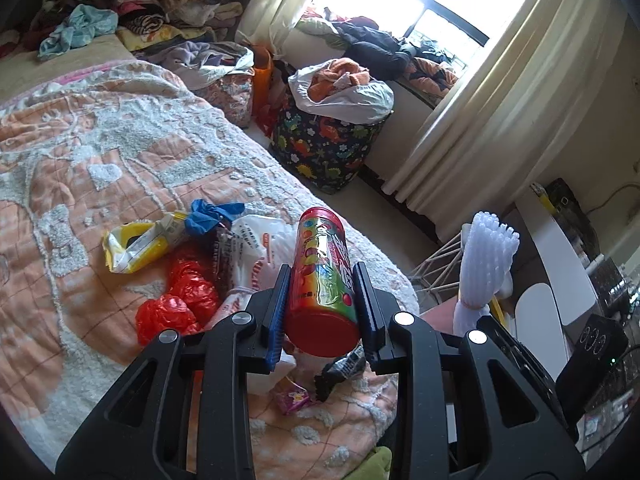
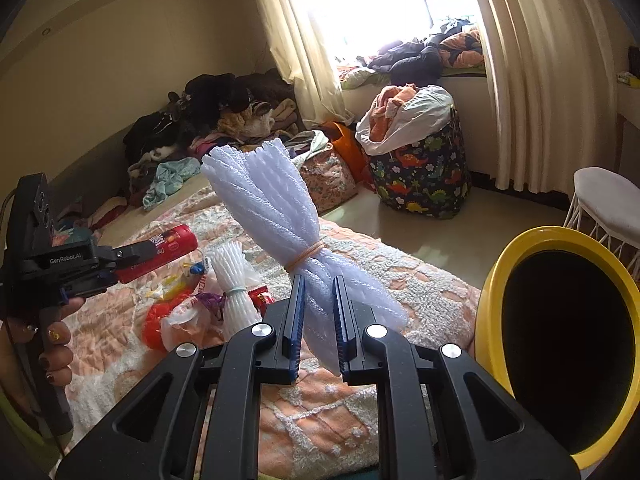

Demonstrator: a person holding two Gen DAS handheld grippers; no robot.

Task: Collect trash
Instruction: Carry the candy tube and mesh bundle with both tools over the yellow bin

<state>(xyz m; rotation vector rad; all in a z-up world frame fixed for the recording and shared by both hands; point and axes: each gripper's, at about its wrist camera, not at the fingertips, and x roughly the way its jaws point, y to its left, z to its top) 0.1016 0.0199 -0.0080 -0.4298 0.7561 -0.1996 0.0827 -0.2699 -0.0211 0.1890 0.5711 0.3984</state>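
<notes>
My left gripper (image 1: 322,268) is shut on a red candy tube (image 1: 320,248) with a colourful label, lifted off the orange-and-white quilt (image 1: 100,152). Below it lies a trash pile: a yellow packet (image 1: 136,246), red plastic bags (image 1: 180,300), a white plastic bag (image 1: 256,248), a black wrapper (image 1: 340,368) and a pink wrapper (image 1: 294,398). My right gripper (image 2: 318,279) is shut on a white foam-net bundle (image 2: 264,196) tied with a rubber band, held above the bed. A second foam bundle (image 2: 236,284) rests in the pile. A yellow bin (image 2: 492,300) with a dark opening stands just right of the right gripper.
A dinosaur-print basket (image 1: 324,148) stuffed with laundry stands on the floor by the curtain (image 2: 532,80). A white wire stool (image 2: 604,200) is behind the bin. Clothes are heaped at the far end of the bed (image 2: 208,120). A person's hand (image 2: 52,340) grips the left tool.
</notes>
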